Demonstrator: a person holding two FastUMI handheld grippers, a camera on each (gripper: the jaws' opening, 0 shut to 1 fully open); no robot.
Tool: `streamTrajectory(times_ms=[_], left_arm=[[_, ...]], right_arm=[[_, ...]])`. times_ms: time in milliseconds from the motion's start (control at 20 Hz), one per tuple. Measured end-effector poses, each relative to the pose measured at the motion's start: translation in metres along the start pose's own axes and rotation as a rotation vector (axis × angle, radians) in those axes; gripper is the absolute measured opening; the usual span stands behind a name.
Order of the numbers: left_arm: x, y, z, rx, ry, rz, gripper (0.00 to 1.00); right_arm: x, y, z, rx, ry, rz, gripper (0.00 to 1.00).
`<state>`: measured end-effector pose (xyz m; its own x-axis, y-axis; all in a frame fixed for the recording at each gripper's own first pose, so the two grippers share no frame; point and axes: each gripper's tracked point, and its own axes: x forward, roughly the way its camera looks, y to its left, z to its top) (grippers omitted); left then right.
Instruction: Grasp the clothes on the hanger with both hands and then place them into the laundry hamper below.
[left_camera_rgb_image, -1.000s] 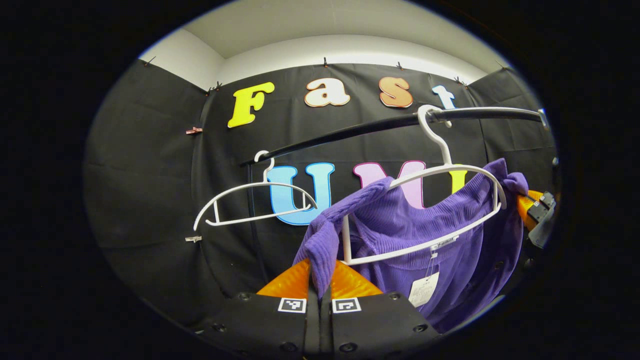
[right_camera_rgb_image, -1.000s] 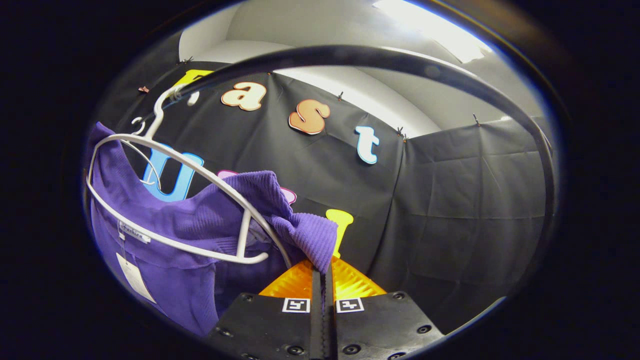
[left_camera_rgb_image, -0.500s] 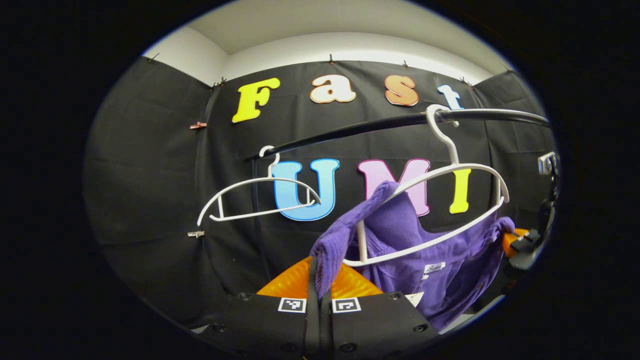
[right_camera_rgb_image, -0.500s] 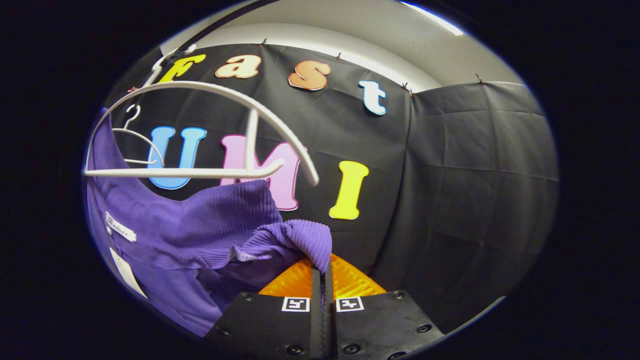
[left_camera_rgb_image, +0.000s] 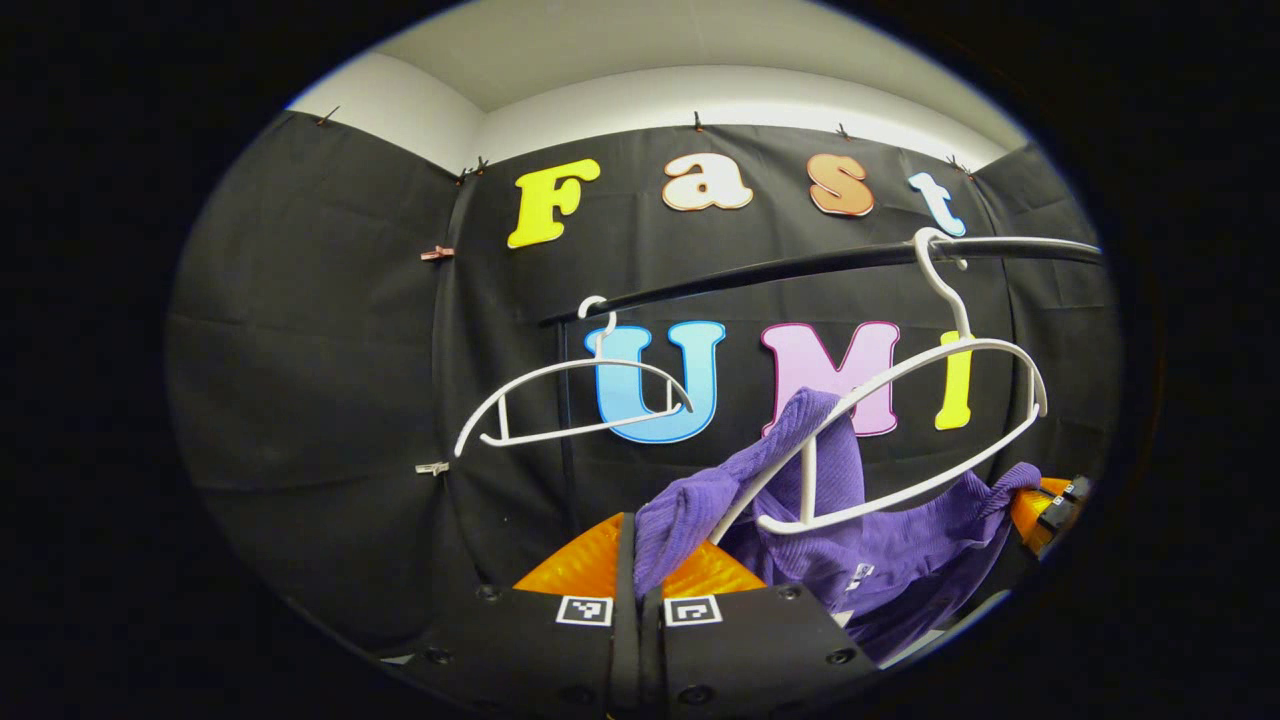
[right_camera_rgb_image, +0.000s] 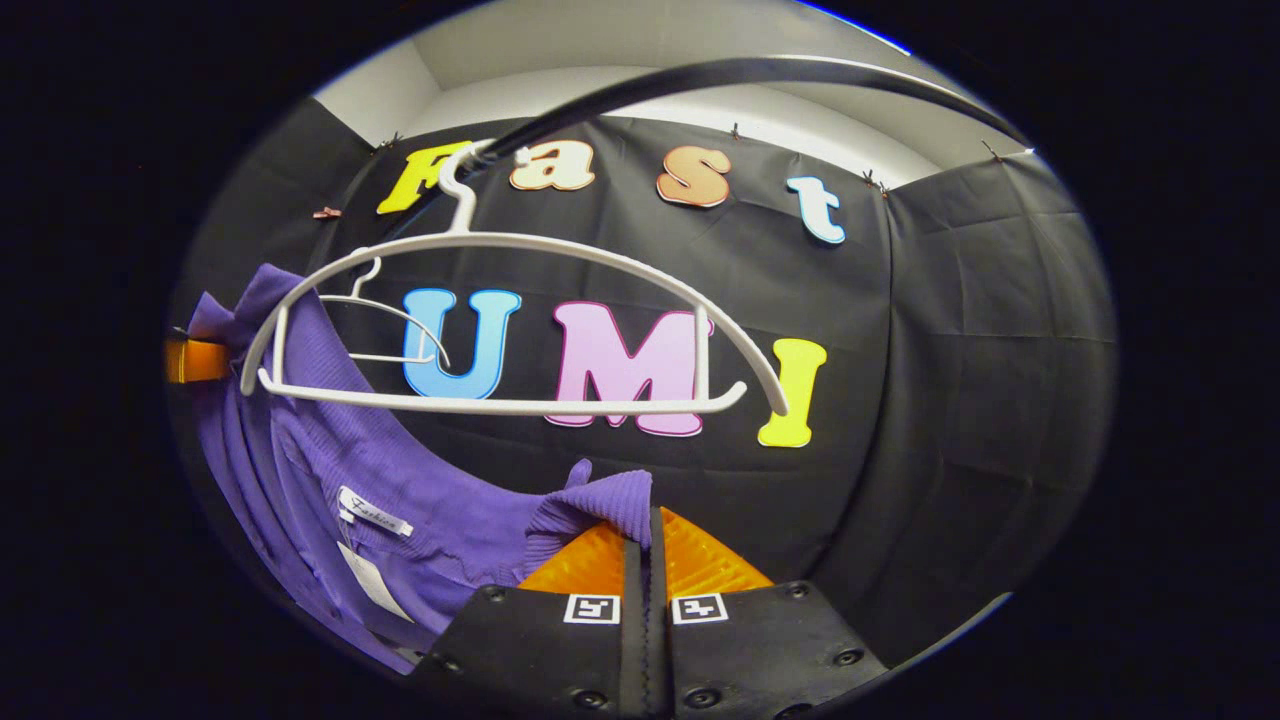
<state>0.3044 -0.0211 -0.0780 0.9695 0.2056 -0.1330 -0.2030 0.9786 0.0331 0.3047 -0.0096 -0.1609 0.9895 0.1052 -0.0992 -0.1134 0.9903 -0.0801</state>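
Note:
A purple knit garment (left_camera_rgb_image: 880, 560) hangs stretched between my two grippers, below a white hanger (left_camera_rgb_image: 900, 430) on the black rail (left_camera_rgb_image: 800, 268). My left gripper (left_camera_rgb_image: 640, 560) is shut on one shoulder of the garment, which still drapes over the hanger's near arm. In the right gripper view, my right gripper (right_camera_rgb_image: 648, 540) is shut on the other shoulder of the purple garment (right_camera_rgb_image: 400, 490), which sags below the white hanger (right_camera_rgb_image: 500, 330). The right gripper (left_camera_rgb_image: 1050, 505) appears at the far right of the left gripper view, and the left gripper (right_camera_rgb_image: 195, 358) at the left of the right gripper view.
A second, bare white hanger (left_camera_rgb_image: 570, 400) hangs farther left on the same rail, also seen small behind the near hanger (right_camera_rgb_image: 385, 325). Black cloth walls close the booth behind and on both sides. The rail (right_camera_rgb_image: 720, 75) arcs overhead in the right gripper view.
Both grippers have moved down with the garment. Its right shoulder has slipped off the hanger and now hangs below it; the left shoulder has slid down the hanger's arm.

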Motion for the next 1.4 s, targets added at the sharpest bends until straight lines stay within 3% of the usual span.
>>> streamTrajectory(times_ms=[50,500,750,900,1050,1400], left_arm=[[-0.001,0.004,-0.008,-0.004,0.016,0.007,0.05],[-0.023,-0.004,-0.087,-0.021,0.168,-0.044,0.05],[-0.042,-0.021,-0.136,-0.049,0.27,-0.108,0.05],[-0.052,-0.042,-0.152,-0.081,0.298,-0.184,0.05],[-0.062,-0.062,-0.146,-0.1,0.306,-0.247,0.05],[-0.071,-0.089,-0.073,-0.218,0.25,-0.374,0.05]], right_arm=[[-0.006,0.007,-0.001,0.012,0.007,0.017,0.04],[-0.044,0.037,-0.012,0.054,0.067,0.111,0.04],[-0.061,0.065,-0.018,0.048,0.108,0.189,0.04],[-0.068,0.075,-0.031,0.055,0.148,0.213,0.04],[-0.075,0.081,-0.032,0.058,0.169,0.234,0.05],[-0.087,0.098,0.025,0.06,0.104,0.298,0.04]])
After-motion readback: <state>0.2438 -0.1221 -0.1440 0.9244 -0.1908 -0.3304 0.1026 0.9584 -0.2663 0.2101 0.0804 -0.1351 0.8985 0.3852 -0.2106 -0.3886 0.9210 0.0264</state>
